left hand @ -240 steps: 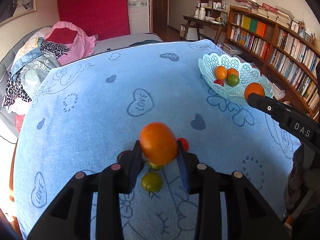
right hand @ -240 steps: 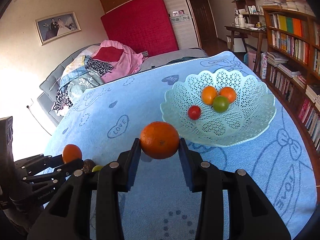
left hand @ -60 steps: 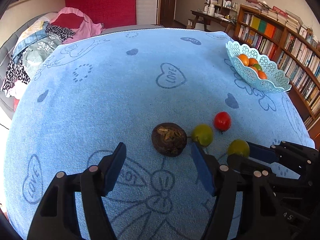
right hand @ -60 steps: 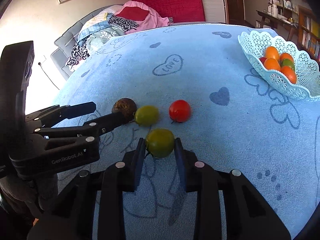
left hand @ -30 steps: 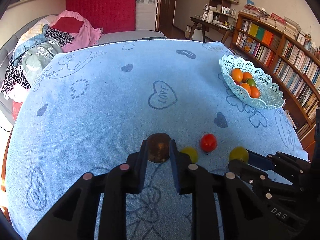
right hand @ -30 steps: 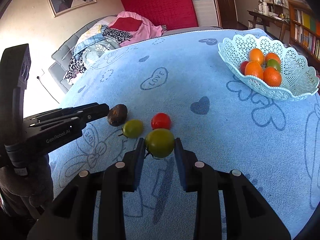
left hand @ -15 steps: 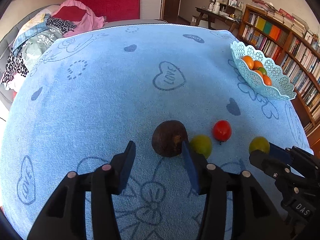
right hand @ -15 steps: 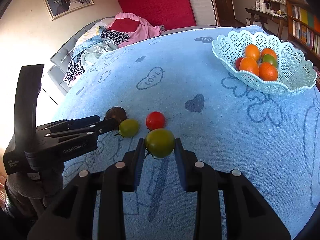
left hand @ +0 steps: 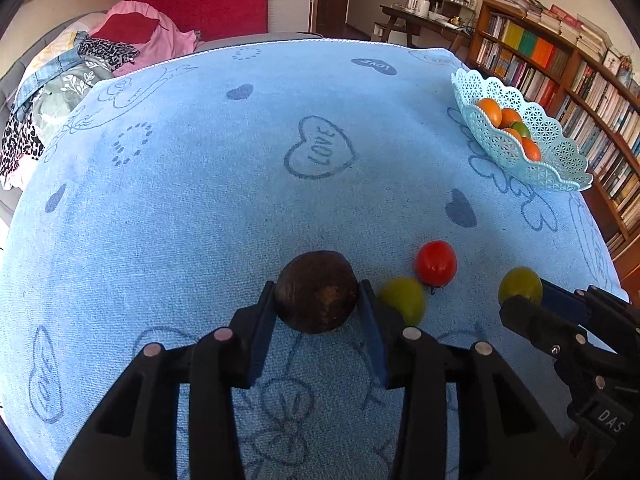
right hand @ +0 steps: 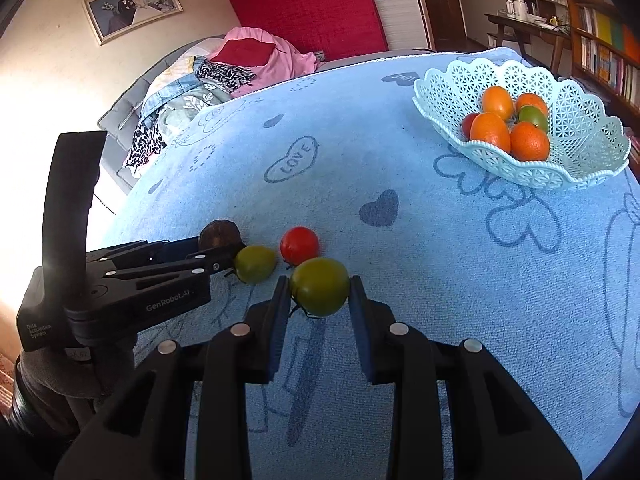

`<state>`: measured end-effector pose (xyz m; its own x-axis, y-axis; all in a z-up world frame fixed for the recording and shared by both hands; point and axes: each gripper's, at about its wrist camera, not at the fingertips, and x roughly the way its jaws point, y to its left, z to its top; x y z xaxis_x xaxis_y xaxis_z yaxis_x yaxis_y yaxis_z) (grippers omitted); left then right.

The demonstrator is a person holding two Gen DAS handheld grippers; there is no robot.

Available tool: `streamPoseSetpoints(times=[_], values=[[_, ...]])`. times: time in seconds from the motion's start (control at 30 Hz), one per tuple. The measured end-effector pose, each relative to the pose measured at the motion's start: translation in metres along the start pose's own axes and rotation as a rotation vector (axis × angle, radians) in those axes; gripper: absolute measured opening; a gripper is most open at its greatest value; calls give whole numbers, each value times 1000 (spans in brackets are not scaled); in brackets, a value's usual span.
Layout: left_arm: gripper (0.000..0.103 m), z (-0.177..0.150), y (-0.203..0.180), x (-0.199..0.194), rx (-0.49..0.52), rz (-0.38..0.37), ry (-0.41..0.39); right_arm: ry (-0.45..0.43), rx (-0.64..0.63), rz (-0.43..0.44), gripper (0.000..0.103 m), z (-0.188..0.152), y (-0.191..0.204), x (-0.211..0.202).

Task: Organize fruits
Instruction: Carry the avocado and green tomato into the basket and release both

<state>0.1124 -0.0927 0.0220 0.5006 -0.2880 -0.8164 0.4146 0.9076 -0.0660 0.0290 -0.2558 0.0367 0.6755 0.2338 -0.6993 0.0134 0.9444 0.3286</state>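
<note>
My left gripper (left hand: 318, 312) is shut on a dark brown round fruit (left hand: 317, 297), seen also in the right wrist view (right hand: 219, 233). My right gripper (right hand: 319, 304) is shut on a green tomato (right hand: 319, 286), which shows at the right of the left wrist view (left hand: 520, 284). A yellow-green tomato (left hand: 403, 300) (right hand: 255, 263) and a red tomato (left hand: 435, 262) (right hand: 299, 245) lie on the blue cloth between the grippers. A pale lattice basket (right hand: 576, 128) (left hand: 560, 160) at the far right holds several oranges, a green fruit and a red one.
The blue cloth (left hand: 240, 184) with heart prints covers the table. A sofa with heaped clothes (right hand: 208, 76) stands beyond its far left edge. Bookshelves (left hand: 560, 68) line the right wall, close behind the basket.
My left gripper has closed from open onto the brown fruit. My right gripper has kept the green tomato and shifted slightly.
</note>
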Motion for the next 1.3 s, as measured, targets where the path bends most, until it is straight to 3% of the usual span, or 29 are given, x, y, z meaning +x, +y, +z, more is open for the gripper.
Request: streamPoseSetpoints(times=[0.3, 0.57, 0.9, 1.3], values=[[41, 22, -24, -29, 44, -21, -83, -56, 18, -14, 31, 13, -10, -17], [41, 52, -63, -35, 80, -67, -128, -146, 68, -64, 31, 32, -42, -43], [41, 81, -117, -20, 144, -116, -142, -236, 136, -149, 31, 50, -93, -70], [41, 106, -161, 3, 192, -166, -141, -261, 184, -226, 31, 60, -141, -72]])
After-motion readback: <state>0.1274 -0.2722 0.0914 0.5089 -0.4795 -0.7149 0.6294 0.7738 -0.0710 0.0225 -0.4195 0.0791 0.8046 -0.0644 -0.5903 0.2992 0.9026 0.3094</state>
